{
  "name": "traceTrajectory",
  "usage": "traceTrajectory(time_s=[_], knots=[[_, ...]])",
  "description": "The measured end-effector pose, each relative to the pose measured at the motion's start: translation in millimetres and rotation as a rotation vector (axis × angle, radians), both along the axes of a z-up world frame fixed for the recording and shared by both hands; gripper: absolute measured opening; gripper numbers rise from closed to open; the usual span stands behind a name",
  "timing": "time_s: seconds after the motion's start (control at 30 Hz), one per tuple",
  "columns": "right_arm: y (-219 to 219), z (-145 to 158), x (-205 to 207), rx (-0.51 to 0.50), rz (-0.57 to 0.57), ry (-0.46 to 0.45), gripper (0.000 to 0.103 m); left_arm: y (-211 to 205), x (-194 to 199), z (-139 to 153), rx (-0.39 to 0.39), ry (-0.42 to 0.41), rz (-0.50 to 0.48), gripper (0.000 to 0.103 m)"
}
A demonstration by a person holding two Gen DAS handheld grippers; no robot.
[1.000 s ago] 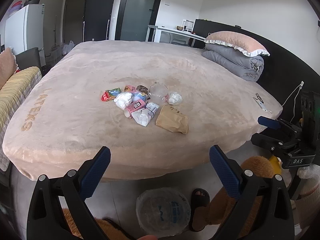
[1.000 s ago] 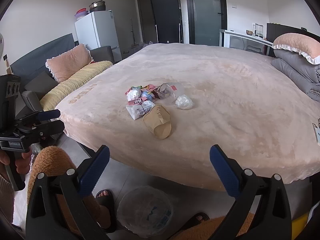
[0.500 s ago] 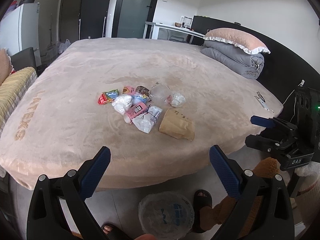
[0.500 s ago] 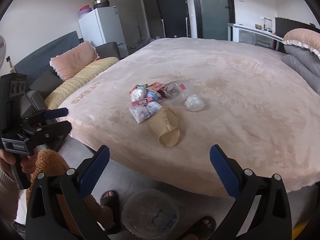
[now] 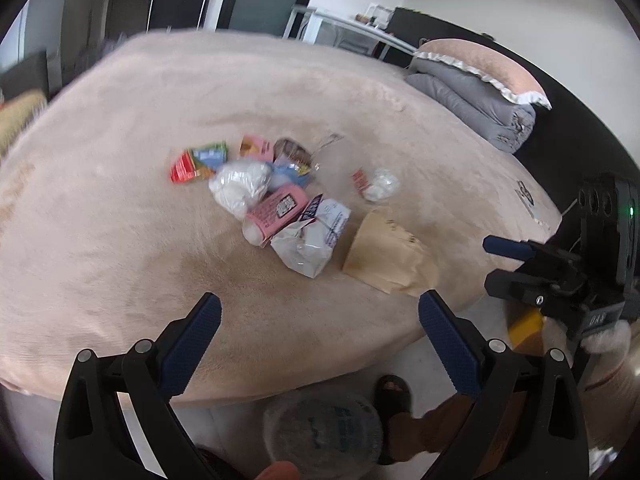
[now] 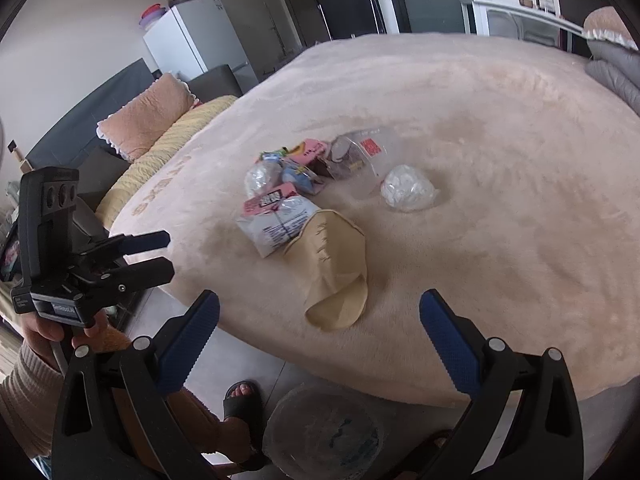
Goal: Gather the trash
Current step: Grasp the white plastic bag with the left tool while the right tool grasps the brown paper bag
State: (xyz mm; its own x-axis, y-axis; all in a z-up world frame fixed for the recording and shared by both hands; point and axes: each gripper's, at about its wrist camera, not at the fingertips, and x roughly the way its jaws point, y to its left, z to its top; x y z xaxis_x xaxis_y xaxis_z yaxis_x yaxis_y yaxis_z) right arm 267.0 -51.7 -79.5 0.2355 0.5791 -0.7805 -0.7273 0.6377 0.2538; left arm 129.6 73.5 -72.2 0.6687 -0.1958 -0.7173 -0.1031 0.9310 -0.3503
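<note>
We hold the left tool (image 5: pixel 320 316) and right tool (image 6: pixel 320 312) released, empty, near the bed (image 6: pixel 500 128) edge. The trash pile (image 6: pixel 304 184) lies mid-bed, brown paper bag (image 6: pixel 336 272) nearest; a bin (image 6: pixel 328 436) stands on the floor below.

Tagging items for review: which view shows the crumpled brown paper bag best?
The right wrist view: the crumpled brown paper bag is sharp, its open mouth facing the camera. The left wrist view is motion-blurred and shows it flatter, mouth unseen.

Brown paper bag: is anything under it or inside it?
The brown paper bag lies flat on the bed, its far corner overlapping the white printed packet. Its open mouth faces the bed edge; nothing shows inside. Whatever lies beneath is covered.
</note>
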Motion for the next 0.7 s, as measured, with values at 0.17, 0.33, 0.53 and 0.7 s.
traceTrajectory(time_s=[0.17,0.33,0.53,0.7], knots=[[14.6,-17.6,17.7,-0.013,0.007,0.035,0.099,19.0,20.6,-21.3,-0.126,0.022,0.005,0.096],[25.5,-34.6,29.3,-0.014,0.025,0.074,0.098,34.4,36.9,-39.9,-0.247,0.043,0.009,0.095],[32.0,-49.0,45.5,0.02,0.02,0.156,0.085,45.1,54.4,-55.9,-0.378,0.056,-0.015,0.093],[37.8,-61.0,51.2,0.021,0.035,0.218,0.07,48.5,62.0,-61.1,-0.404,0.049,-0.024,0.084]])
